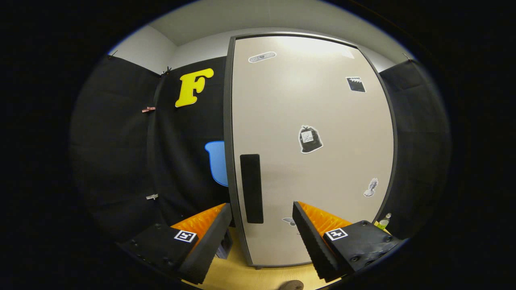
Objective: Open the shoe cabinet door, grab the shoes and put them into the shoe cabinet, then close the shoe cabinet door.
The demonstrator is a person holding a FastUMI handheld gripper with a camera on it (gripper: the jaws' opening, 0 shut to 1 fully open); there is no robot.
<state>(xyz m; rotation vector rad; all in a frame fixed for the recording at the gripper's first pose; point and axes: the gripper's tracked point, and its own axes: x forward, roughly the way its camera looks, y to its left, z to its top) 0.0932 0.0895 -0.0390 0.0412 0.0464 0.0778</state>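
1. Beige and tall, the shoe cabinet door (pixel 310 141) stands shut beyond the claw, its dark grey frame running up the left edge and curving over the top.
2. Black cloth hangs as the booth's wall (pixel 121 161) to the left and right of the cabinet, with a pale room wall and ceiling above it.
3. Light wooden floor (pixel 242 278) lies under the cabinet and the claw.
4. The gripper (pixel 262 225) is spread wide, pinching nothing, both fingers near and apart from the door.
5. A long black handle (pixel 251 188) sits upright near the door's left edge, just ahead of the gap between the fingers, closer to the left finger.
6. Several small stickers (pixel 310 139) dot the door face.
7. A small bottle (pixel 384 221) stands far right, beside the cabinet's foot.
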